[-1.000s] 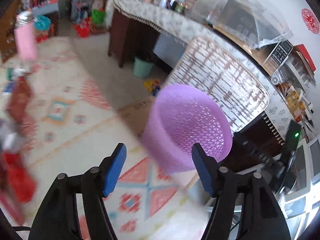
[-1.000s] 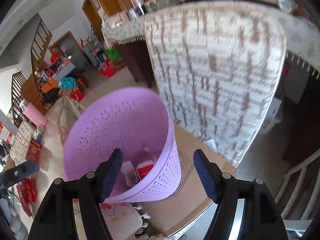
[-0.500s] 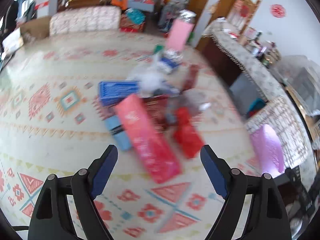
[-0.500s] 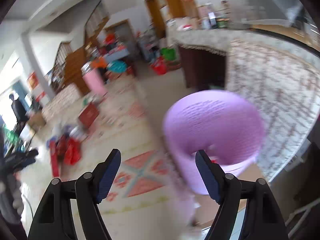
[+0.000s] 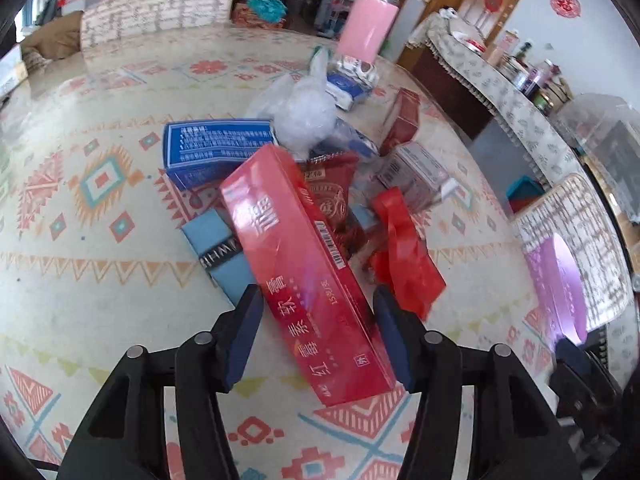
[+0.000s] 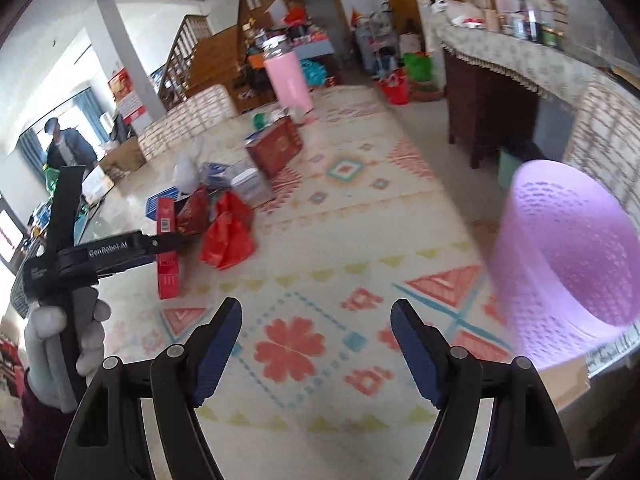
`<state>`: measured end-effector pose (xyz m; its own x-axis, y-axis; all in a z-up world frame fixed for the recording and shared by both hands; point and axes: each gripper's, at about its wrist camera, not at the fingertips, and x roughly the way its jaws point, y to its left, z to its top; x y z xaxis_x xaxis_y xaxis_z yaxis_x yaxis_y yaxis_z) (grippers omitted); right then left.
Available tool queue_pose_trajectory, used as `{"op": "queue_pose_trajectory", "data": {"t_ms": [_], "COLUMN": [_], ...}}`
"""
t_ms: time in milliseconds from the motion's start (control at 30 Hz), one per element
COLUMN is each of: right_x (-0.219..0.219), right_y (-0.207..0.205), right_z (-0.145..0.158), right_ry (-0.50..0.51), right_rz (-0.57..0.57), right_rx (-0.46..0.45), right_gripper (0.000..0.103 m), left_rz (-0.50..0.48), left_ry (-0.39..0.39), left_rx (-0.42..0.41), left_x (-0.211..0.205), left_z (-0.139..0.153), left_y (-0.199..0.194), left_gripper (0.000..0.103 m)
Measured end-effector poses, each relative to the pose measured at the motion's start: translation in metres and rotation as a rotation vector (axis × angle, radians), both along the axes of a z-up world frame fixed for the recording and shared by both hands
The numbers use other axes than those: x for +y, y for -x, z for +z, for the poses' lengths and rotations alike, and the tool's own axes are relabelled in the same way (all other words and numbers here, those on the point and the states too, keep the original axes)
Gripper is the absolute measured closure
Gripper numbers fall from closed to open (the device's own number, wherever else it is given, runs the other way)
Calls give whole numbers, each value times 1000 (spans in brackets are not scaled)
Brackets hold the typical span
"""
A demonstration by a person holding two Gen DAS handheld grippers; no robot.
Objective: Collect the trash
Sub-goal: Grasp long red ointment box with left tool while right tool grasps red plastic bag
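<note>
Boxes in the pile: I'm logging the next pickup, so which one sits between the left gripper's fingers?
The long red carton, lying atop the pile; the left gripper is closing around its near end. The blue box lies farther back.

Left gripper (image 5: 318, 320) pointing down, fingers closing, right gripper (image 6: 316, 340) apparently open, gloved left hand (image 6: 60, 344)

Both views are bright with soft daylight: in the right wrist view it comes from a blown-out window (image 6: 72, 120) at the far left, and shadows on the worktop (image 5: 100, 300) are faint. The long red carton (image 5: 304, 272) shows white glare on its wrapping. The purple basket (image 6: 568, 256) is motion-blurred; fisheye bending curves straight lines, with black corners.
</note>
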<state>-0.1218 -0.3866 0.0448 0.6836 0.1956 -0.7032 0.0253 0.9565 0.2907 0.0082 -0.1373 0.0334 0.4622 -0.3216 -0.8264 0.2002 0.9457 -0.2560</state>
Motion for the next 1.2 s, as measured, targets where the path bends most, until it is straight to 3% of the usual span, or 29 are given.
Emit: {"op": "queue_pose_trajectory", "data": {"t_ms": [167,433,600,700,733,1000,1033,1067,1133,1200], "right_x": [30,81,98,103,104,97,94,92,88,88], "right_y": [-40,-104,-127,-134,-136,-125,-120,-115,-104,-97], "right_z": [-6,-17,-22,-25,-27,-22,-20,-19,-19,-19], "right_ry": [-16,41,93,133,139,108,101,102,104,104], "right_rz": [85,153,141,129,127,117,116,117,128,148], "right_rx": [32,76,97,107,112,100,98,98,100,97], "right_gripper": [22,22,23,31,40,72,74,75,75,68], "left_rz": [-23,-31,-15,-19,-22,-31,-32,-32,-36,-40], "left_ry": [15,15,93,108,101,-39,-54,-70,-80,-71], "left_rx": [7,-14,15,14,12,-62,-68,-75,-74,-61], "left_x": [16,45,58,56,53,32,30,29,29,30], "left_z": [-1,-1,-8,-10,-11,-17,-17,-17,-17,-16], "left_y": [6,13,8,9,9,20,22,23,26,28], "left_gripper": [57,58,48,38,36,35,41,62,63,63]}}
